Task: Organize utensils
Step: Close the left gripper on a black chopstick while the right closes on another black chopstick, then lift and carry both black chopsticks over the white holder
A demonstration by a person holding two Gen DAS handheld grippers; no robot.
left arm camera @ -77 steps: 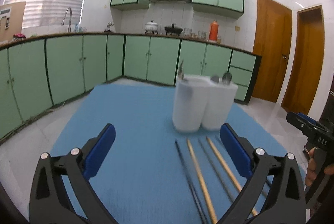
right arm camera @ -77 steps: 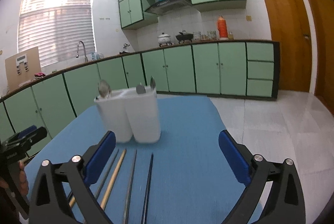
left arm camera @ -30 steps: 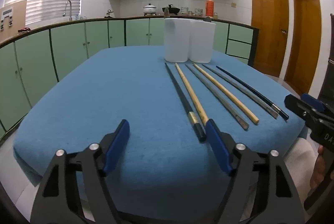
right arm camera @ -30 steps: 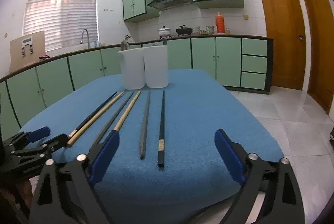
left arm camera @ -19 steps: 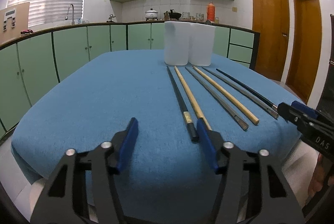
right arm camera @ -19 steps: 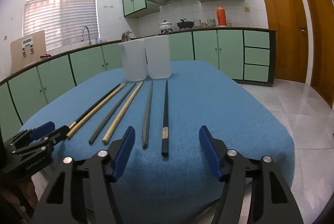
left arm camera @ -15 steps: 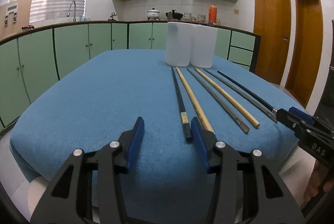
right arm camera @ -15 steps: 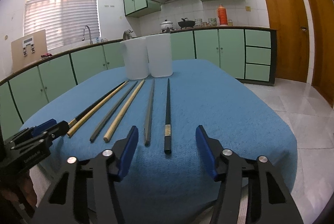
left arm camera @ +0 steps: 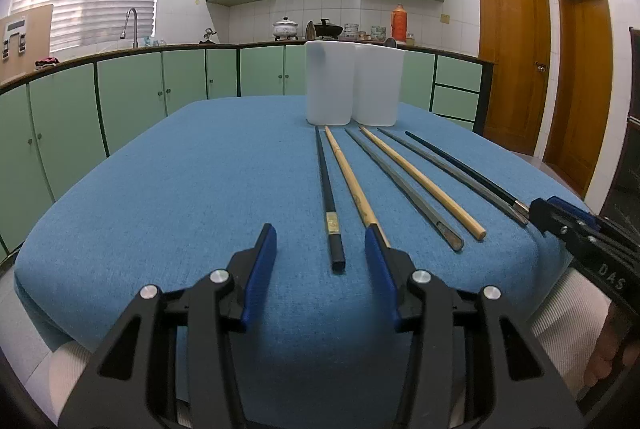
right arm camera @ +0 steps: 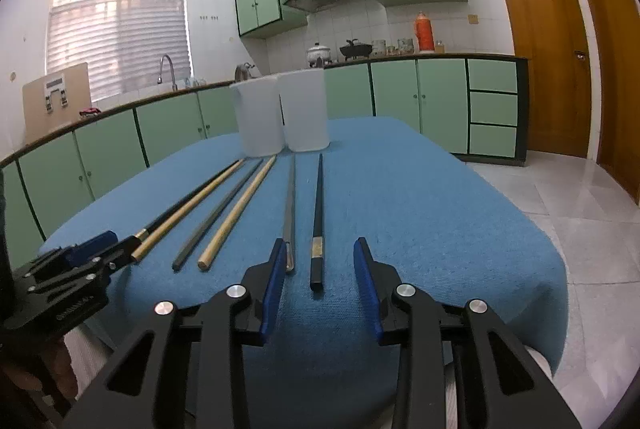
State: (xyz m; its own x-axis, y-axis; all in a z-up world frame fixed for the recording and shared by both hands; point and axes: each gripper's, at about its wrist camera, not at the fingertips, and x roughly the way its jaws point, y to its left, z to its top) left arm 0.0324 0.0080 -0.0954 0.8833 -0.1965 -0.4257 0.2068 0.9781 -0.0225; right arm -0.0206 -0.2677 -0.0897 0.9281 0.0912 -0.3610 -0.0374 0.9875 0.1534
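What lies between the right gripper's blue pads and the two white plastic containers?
In the right wrist view, the black chopstick with a gold band runs from between the closing right gripper toward the two white plastic containers.

Six chopsticks are lying side by side on the blue-covered desk (left arm camera: 168, 189), fanning out from two white holders (left arm camera: 352, 89) that are standing upright, touching each other, at the far end. Two black chopsticks (left arm camera: 329, 197) with a gold band are sitting outermost, two wooden chopsticks (left arm camera: 354, 185) and two grey chopsticks (left arm camera: 404, 185) are alternating between them.
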